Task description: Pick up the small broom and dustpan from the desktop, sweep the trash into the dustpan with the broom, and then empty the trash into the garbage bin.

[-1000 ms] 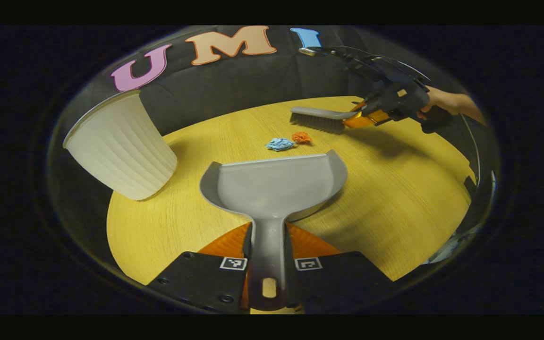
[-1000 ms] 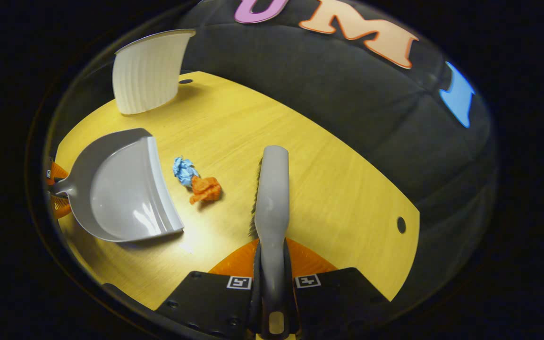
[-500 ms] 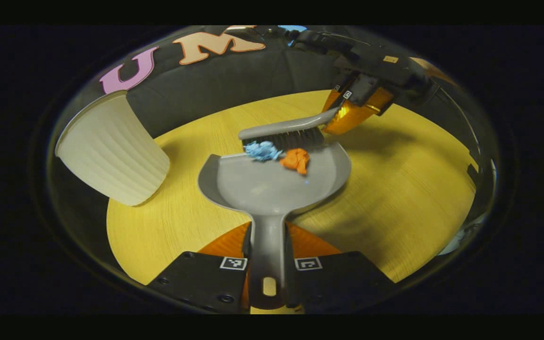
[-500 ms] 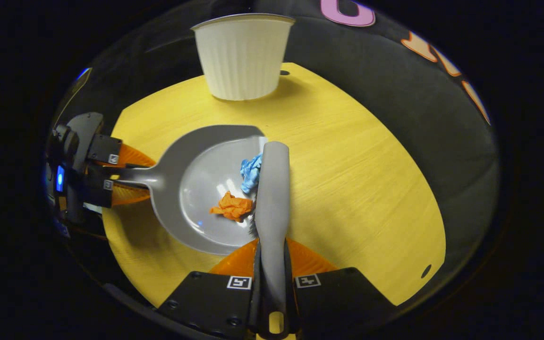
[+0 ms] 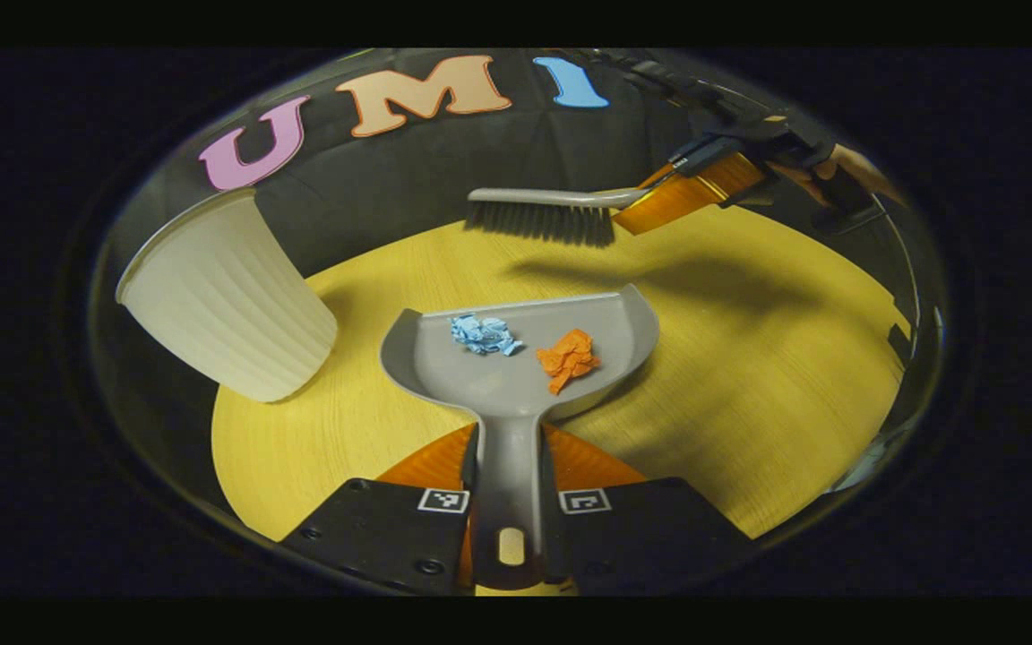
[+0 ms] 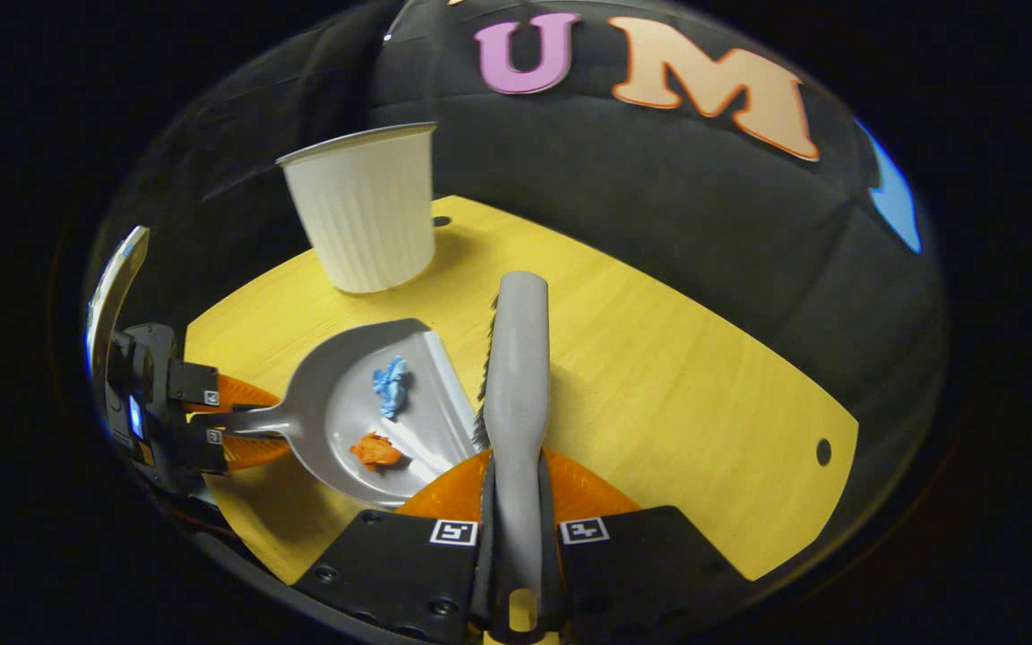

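My left gripper (image 5: 509, 475) is shut on the handle of the grey dustpan (image 5: 516, 367), which rests on the yellow tabletop (image 5: 749, 376). A crumpled blue scrap (image 5: 483, 333) and an orange scrap (image 5: 568, 356) lie inside the pan. My right gripper (image 6: 517, 502) is shut on the handle of the grey broom (image 6: 516, 358). In the left gripper view the broom (image 5: 543, 210) hangs in the air beyond the pan's lip, bristles down. The right gripper view has the dustpan (image 6: 337, 439) at lower left with the blue scrap (image 6: 390, 386) and the orange scrap (image 6: 374, 449) in it.
A white ribbed garbage bin (image 5: 225, 300) stands on the table left of the dustpan; in the right gripper view the bin (image 6: 364, 215) is behind the pan. A hand (image 5: 856, 170) holds the far gripper. The table's curved edge (image 6: 785, 546) runs close on the right.
The broom swept both scraps into the dustpan, then lifted up and away from the pan's lip. The scraps now lie deeper in the pan. The dustpan has stayed put.
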